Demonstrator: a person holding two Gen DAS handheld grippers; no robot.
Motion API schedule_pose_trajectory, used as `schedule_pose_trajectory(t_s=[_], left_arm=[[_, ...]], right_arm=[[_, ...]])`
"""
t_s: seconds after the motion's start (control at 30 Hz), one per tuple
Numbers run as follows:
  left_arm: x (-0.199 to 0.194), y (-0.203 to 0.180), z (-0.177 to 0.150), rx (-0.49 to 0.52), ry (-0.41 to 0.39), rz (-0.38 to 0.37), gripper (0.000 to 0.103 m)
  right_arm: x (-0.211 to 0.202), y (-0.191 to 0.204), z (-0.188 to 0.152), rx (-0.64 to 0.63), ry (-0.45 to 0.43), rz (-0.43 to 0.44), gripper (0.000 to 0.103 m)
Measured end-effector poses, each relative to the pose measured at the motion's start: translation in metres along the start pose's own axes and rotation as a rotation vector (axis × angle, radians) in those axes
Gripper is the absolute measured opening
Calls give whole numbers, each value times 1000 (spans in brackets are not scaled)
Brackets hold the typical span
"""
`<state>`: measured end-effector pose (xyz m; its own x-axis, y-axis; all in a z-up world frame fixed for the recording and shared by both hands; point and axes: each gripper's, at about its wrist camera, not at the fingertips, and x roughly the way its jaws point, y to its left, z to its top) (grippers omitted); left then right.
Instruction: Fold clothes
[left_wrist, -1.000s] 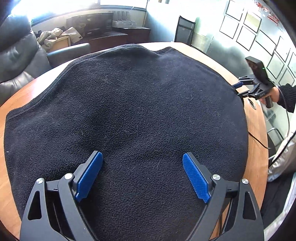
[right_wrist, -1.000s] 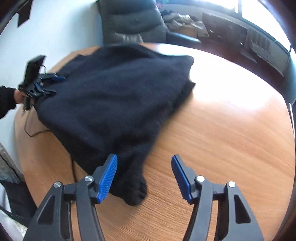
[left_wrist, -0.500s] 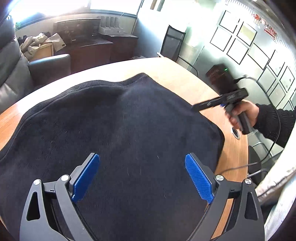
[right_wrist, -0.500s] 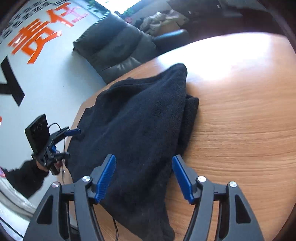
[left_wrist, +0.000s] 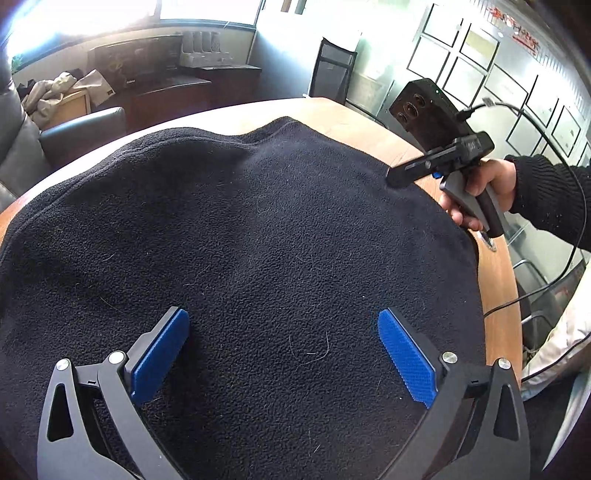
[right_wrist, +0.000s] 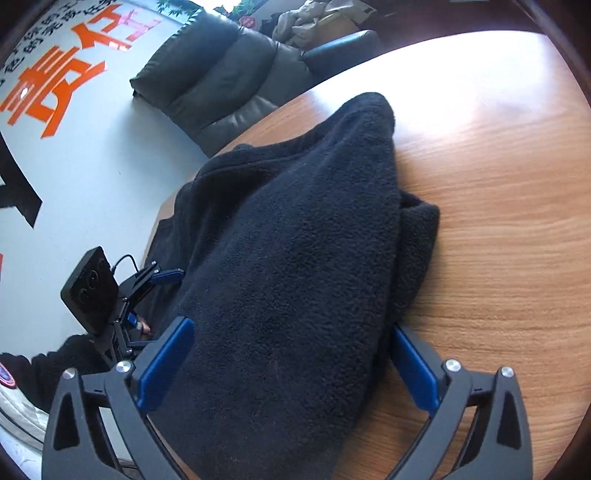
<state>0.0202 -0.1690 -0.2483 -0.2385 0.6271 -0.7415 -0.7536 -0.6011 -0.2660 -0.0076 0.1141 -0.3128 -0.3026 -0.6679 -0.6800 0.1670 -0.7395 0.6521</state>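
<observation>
A black fleece garment (left_wrist: 258, 236) lies spread over a round wooden table (left_wrist: 496, 273). My left gripper (left_wrist: 282, 350) hovers low over its near part, its jaws opening wide, with flat fleece below the blue pads (left_wrist: 159, 354) and nothing pinched. In the right wrist view the fleece (right_wrist: 295, 280) lies in a folded mound. My right gripper (right_wrist: 290, 365) straddles its near end, jaws opening, cloth filling the gap but not squeezed. Each gripper shows in the other's view: the right gripper (left_wrist: 417, 171) at the fleece's right edge, the left gripper (right_wrist: 162, 280) at its left side.
A hand and black sleeve (left_wrist: 517, 184) hold the right gripper, with a cable (left_wrist: 546, 284) trailing over the table edge. A dark leather chair (right_wrist: 229, 74) stands behind the table. Bare wood (right_wrist: 498, 184) lies right of the fleece. Cabinets (left_wrist: 166, 70) line the far wall.
The right gripper swung from the bare wood onto the fleece mound and its jaws spread wider. The left gripper shifted across the fleece and opened a little more. The right hand now sits closer to the fleece's edge.
</observation>
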Motion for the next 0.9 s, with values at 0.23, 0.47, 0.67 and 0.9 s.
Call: schedule_pose_trajectory(t_s=[0.23,0.47,0.67,0.9], left_arm=[[-7,1,-6,-8,-19,-10,103],[-4,2,-8,-7,-23,-10,103],[2,3,-6,-9,-23,-11,103],[-9,2,-7,-17,-40,-6,103]], right_arm=[[11,32,-2,-161,94,-387,103],[21,44,-8,-132,40,-361,103],[30,50,-3,-80,67,-206,56],[19,54,-3,-39,6,-108,30]])
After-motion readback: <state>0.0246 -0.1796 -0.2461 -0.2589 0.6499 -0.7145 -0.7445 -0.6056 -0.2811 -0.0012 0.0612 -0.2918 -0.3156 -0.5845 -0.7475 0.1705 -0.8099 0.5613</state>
